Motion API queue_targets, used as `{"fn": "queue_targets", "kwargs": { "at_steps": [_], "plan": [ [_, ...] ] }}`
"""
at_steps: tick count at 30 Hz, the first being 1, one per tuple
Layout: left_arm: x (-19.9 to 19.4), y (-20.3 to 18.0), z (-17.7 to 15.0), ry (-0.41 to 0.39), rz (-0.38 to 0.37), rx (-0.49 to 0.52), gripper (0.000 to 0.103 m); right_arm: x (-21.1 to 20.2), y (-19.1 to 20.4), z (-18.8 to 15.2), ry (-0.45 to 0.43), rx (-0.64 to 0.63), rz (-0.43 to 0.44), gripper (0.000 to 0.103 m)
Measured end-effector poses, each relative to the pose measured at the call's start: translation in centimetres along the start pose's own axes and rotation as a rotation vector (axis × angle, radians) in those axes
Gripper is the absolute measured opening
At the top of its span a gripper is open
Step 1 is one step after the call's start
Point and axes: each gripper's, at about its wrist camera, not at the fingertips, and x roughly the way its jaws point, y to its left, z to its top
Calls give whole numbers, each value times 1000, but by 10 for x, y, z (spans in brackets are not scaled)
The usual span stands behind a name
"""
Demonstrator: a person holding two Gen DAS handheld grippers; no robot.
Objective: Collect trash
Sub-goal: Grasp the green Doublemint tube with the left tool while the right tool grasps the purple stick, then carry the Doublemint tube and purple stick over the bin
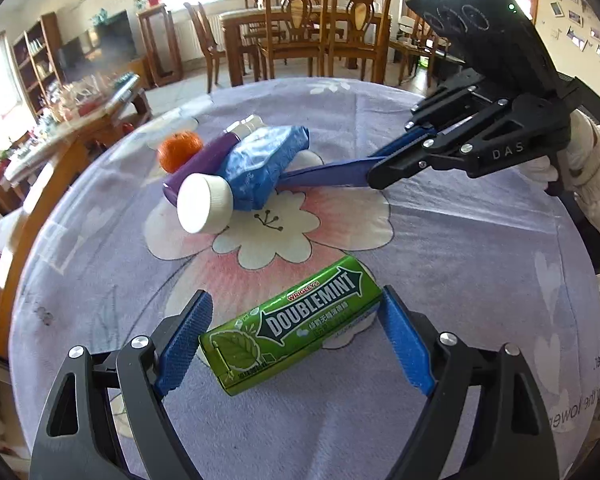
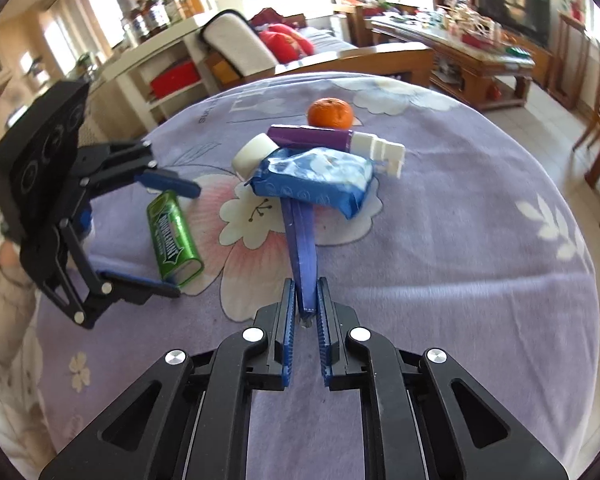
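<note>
Two pieces underway: our right gripper (image 2: 305,312) pinches a blue strip (image 2: 302,248), left fingers (image 1: 188,336) open around mid-worktop gum pack (image 1: 296,324); nothing binned.

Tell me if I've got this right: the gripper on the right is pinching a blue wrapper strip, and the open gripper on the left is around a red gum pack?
Nearly. The gum pack is green, not red, as the left wrist view shows. The rest stands: right gripper pinches the blue wrapper strip; left gripper straddles the pack.
</note>
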Motion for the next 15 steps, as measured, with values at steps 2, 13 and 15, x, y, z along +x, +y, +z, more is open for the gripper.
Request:
{"fn": "queue_targets", "kwargs": {
  "at_steps": [2,13,15],
  "plan": [
    [-5,-4,0,-24,-6,-7,83,-8,-1,-7,-21,35,0,10],
    [-35,-36,10,-135,-17,-63,83,-86,0,-65,-182,184,40,10],
    [-39,-47,15,-158,-31,-62,83,-102,1,-75,-212,201,39,10]
  ]
}}
